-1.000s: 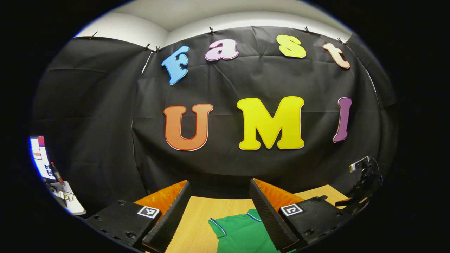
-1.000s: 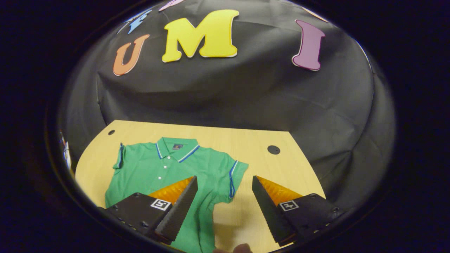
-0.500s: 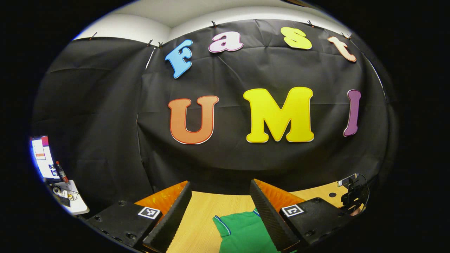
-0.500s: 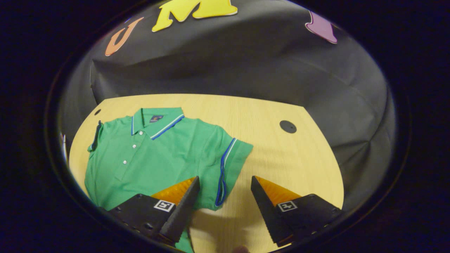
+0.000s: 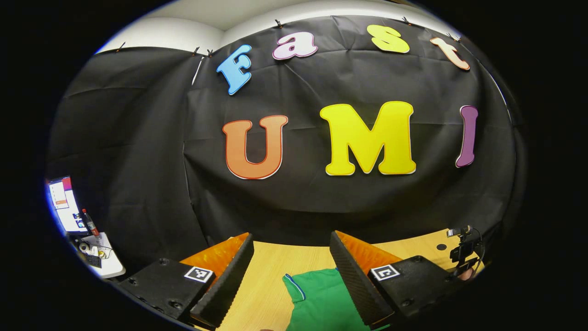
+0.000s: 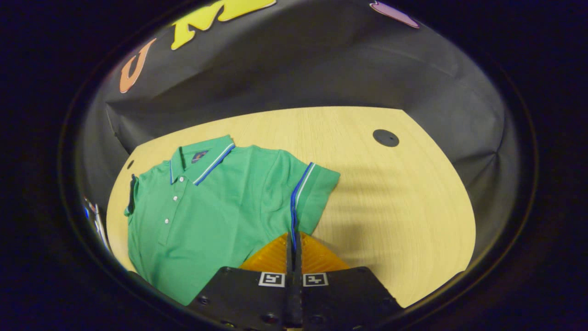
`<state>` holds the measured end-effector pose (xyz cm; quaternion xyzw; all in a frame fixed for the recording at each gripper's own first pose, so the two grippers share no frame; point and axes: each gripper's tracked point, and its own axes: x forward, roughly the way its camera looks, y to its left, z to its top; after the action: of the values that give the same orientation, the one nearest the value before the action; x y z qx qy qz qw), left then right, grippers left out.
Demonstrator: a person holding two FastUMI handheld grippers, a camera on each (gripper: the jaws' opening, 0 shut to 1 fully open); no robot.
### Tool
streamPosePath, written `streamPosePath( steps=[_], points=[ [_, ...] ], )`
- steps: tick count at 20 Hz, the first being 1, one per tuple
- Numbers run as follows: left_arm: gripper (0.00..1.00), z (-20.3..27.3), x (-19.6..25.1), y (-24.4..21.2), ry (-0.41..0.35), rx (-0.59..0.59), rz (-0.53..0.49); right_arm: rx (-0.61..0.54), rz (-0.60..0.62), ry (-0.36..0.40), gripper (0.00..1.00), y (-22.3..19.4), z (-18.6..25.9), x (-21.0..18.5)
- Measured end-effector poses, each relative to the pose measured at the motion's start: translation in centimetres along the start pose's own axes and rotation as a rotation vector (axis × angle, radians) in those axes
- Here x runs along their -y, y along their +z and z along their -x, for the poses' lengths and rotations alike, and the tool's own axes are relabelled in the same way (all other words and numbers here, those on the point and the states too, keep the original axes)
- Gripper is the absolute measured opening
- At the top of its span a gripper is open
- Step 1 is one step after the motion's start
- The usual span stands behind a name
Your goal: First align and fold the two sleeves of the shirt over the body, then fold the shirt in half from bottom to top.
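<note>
Green polo shirt (image 6: 216,202): lies flat, face up, on the light wooden table (image 6: 395,202), collar toward the booth wall, buttons down the placket. Blue and white trim on collar and sleeve cuffs.

Shirt's near sleeve (image 6: 312,193), right gripper view: spread outward from the body, its trimmed cuff running straight toward the camera.

Right gripper (image 6: 294,239): fingers pressed together, tips pinching the lower end of that sleeve's cuff edge where the blue trim meets them. The shirt body lies to the left of the fingers and beyond; bare tabletop lies to their right.

Left gripper (image 5: 289,269): jaws spread wide, holding nothing, raised above the table. The other sleeve (image 5: 308,285) lies on the wood below, between the two fingers and closer to the right-hand one, which partly covers the shirt's body. No contact visible.

Other items: round dark grommet (image 6: 386,137) in the tabletop, well apart from the shirt; the right gripper seen farther off (image 5: 464,250) at the table's far edge; monitor (image 5: 64,204) and small side table (image 5: 103,262) at the far left.
</note>
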<state>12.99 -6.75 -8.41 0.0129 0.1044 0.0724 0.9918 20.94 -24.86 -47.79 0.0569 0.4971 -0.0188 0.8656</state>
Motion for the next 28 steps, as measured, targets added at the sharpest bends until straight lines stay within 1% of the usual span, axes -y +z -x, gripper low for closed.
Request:
streamPosePath(
  steps=[3, 5, 8, 11, 15, 18, 19, 20, 21, 23, 26, 27, 28],
  points=[
    [1.00, 0.5, -0.3, 0.1, 0.010, 0.008, 0.008, 0.058, 0.017, 0.005, 0.00, 2.0, 1.9, -0.4],
    [1.00, 0.8, -0.4, -0.1, 0.014, 0.005, 0.016, 0.086, 0.031, 0.020, 0.00, 3.1, 3.3, -1.7],
    [1.00, 1.3, -1.3, 0.2, 0.025, 0.011, 0.019, 0.126, 0.067, 0.049, 0.00, 4.7, 5.1, -5.0],
    [1.00, 1.9, -2.7, 0.2, 0.038, 0.016, 0.023, 0.156, 0.130, 0.088, 0.00, 5.8, 6.3, -9.8],
    [1.00, 3.2, -5.4, 0.2, 0.068, 0.021, 0.027, 0.137, 0.182, 0.120, 0.00, 5.2, 4.8, -15.5],
    [1.00, 4.1, -7.5, 0.0, 0.092, 0.016, 0.020, 0.111, 0.194, 0.118, 0.00, 4.3, 3.0, -18.3],
    [1.00, 4.3, -8.1, -0.1, 0.097, 0.015, 0.024, 0.086, 0.192, 0.129, 0.00, 3.6, 2.8, -19.1],
    [1.00, 4.4, -8.5, -0.1, 0.101, 0.011, 0.027, 0.073, 0.179, 0.147, 0.03, 3.2, 2.9, -20.1],
    [1.00, 4.6, -9.1, -0.2, 0.106, 0.010, 0.028, 0.074, 0.165, 0.164, 0.08, 3.1, 3.5, -20.8],
    [1.00, 4.6, -9.5, -0.2, 0.102, 0.010, 0.029, 0.121, 0.150, 0.171, 0.43, 3.8, 4.8, -21.7],
    [1.00, 3.7, -8.8, -0.7, 0.057, -0.004, 0.046, 0.210, 0.151, 0.134, 0.95, 5.0, 8.2, -21.3],
    [1.00, 3.4, -8.3, -1.0, 0.034, -0.012, 0.053, 0.230, 0.150, 0.126, 0.96, 5.2, 9.7, -21.2],
    [1.00, 2.9, -7.6, -1.5, 0.004, -0.025, 0.059, 0.250, 0.151, 0.122, 0.96, 5.2, 11.2, -21.1]
  ],
)
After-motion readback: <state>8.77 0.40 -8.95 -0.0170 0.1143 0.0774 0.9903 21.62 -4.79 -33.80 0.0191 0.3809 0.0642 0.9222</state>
